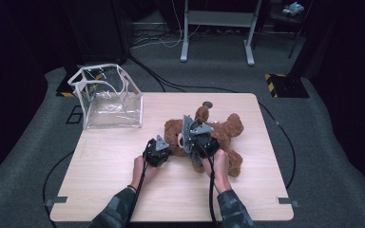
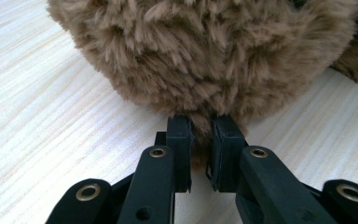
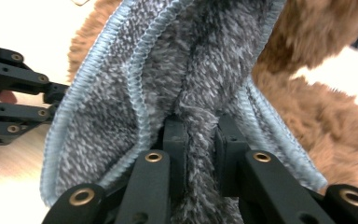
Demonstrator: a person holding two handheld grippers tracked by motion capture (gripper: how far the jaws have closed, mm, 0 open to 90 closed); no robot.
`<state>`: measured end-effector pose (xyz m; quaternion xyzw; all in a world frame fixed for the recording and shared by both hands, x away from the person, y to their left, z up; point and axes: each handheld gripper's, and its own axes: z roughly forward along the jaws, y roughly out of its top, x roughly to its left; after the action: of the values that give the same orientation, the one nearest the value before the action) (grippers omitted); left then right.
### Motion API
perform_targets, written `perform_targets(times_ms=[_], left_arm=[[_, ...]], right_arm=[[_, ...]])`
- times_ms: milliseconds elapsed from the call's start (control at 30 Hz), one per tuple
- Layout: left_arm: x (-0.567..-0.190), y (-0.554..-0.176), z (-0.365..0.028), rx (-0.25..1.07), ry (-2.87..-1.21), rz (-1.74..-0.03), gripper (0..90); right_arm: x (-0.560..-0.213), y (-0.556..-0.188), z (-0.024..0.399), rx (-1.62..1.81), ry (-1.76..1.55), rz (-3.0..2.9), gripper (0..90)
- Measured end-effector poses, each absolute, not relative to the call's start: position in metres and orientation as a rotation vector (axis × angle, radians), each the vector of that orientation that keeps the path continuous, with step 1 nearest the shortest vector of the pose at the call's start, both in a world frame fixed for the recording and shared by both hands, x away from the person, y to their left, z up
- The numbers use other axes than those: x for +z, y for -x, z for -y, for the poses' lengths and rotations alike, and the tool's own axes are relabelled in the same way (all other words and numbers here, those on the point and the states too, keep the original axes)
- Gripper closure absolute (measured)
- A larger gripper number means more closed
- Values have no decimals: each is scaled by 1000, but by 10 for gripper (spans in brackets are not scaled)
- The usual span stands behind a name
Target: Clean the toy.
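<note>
At the table's (image 1: 104, 190) far left corner stands a clear plastic bag (image 1: 108, 98) with white trim, mouth open upward, nothing visible inside. To its right, mid-table, a fuzzy brown teddy bear (image 1: 225, 130) lies sprawled, limbs spread. The left gripper (image 2: 200, 140) sits low against the bear's near-left side, jaws nearly closed and pinching a tuft of its fur. The right gripper (image 3: 200, 140), over the bear's middle, has its jaws clamped close on a fold of grey cloth (image 3: 168, 84) with a light-blue stitched edge, draped against the bear's fur.
</note>
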<state>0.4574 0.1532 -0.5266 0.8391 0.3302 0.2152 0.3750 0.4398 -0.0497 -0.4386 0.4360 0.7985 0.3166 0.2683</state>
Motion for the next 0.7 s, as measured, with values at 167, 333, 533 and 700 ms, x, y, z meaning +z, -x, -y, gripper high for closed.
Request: perform_targets(times_ms=[167,333,533,700], left_arm=[[-527,-458,-153,540,-2150,-842,802],[-527,-457,-153,543,-2148,-842,802],[-527,-457,-153,542,-2149,-842,802],[-527,-457,-153,543,-2149,-842,802]], right_arm=[[-444,-438,79,910,-1246,-2153,789],[-445,-428,102,893,-1287,-2145,789],[-451,-418,138,877,-1386,-2094,788],[-458,-416,152,852,-1444,-2071,786]])
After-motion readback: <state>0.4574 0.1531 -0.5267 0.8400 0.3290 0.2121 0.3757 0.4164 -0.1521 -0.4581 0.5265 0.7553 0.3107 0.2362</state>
